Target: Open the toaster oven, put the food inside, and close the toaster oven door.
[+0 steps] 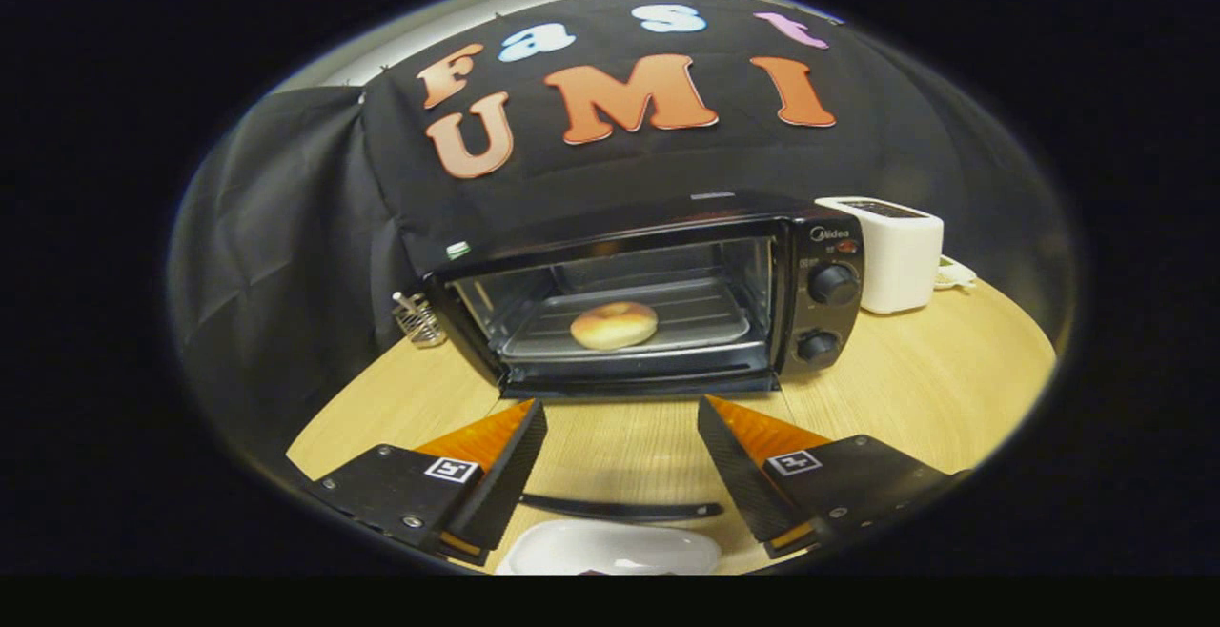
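The toaster oven (658, 298) stood toward the back of the round wooden worktop (915, 389), its front facing the gripper (621, 408). The door looked to be folded down flat, though the dark handle bar (620, 510) lying low between the fingers was the only clear sign of it (the glass panel itself could not be made out against the wood). Inside, a round golden bun (614, 325) lay on the wire rack (667, 317), near the rack's front edge and roughly centred. Two black knobs (831, 284) sat one above the other on the oven's right-hand panel.

The fingers were spread wide apart, holding nothing, with bare wood between them and the oven just beyond their tips. A white plate (610, 551) rested on the worktop below the handle bar, between the finger bases. To the right of the oven, just beside it, stood a white toaster (891, 251). At the oven's left rear corner was a small wire holder (416, 319).
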